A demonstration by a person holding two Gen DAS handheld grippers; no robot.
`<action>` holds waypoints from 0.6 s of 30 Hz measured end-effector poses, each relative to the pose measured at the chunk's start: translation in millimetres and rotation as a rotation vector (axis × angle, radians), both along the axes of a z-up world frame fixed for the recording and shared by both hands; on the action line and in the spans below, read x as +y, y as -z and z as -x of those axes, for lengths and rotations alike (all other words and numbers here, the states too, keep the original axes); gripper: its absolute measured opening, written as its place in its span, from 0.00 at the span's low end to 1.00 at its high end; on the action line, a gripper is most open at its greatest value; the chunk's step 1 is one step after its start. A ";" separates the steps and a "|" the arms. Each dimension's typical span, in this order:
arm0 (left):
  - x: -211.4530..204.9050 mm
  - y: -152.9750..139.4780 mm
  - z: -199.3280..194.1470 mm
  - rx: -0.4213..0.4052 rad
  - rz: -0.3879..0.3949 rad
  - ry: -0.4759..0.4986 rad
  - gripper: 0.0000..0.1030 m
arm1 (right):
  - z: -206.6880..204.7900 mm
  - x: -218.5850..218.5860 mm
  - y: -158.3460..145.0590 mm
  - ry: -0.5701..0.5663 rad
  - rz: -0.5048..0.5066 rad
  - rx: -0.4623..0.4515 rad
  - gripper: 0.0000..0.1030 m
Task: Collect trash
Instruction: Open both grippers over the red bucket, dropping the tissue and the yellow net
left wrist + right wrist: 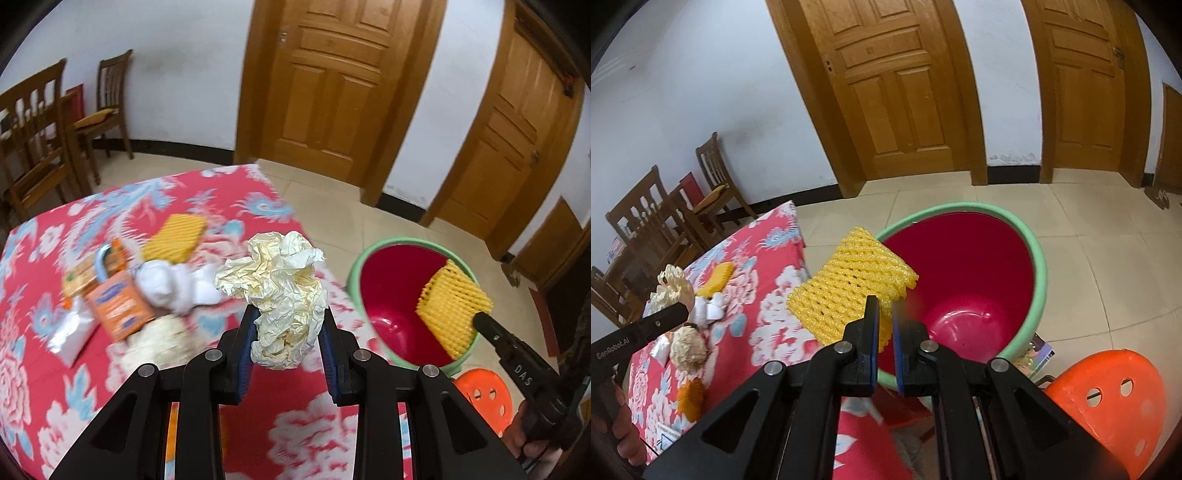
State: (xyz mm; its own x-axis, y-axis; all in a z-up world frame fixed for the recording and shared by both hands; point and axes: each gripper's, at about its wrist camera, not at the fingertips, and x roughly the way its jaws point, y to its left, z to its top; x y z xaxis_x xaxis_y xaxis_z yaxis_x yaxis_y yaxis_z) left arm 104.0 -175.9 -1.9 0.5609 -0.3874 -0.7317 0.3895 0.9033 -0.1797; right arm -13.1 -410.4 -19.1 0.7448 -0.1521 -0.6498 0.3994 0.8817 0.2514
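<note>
The desk (pixel 44 369) wears a red cloth with white and blue flowers and stands on a pale tiled floor (pixel 1089 221), in a room with white walls, wooden chairs (pixel 33 122) at the far left and two wooden doors (pixel 328 85) behind.

The left tongs (pixel 288 328) are closed on a crumpled cream paper ball (pixel 280 288) and hold it above the desk edge. To the left of them, on the cloth, lie an orange packet (pixel 122 310), white tissue (pixel 173 284) and a yellow foam net (pixel 177 236); all are blurred. To the right of them stands a bucket (pixel 369 254), red inside with a green rim, on the floor.

The right tongs (pixel 884 325) are pinched narrow on a second yellow foam net (pixel 849 280) and hold it over the near rim of the bucket.

Only the right wrist view shows the whole orange stool (pixel 1108 398) just right of the tongs; the left wrist view shows only a part of it. The printed words on the packet are too smeared to read.
</note>
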 end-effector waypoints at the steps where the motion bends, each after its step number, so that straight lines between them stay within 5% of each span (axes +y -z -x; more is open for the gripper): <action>1: -7.5 1.2 -1.2 0.003 -0.003 0.012 0.31 | -0.5 -4.1 2.0 0.007 -0.002 0.004 0.09; 18: -121.4 45.5 -14.1 0.099 -0.069 0.210 0.31 | -5.7 -62.2 36.1 0.101 -0.047 0.085 0.09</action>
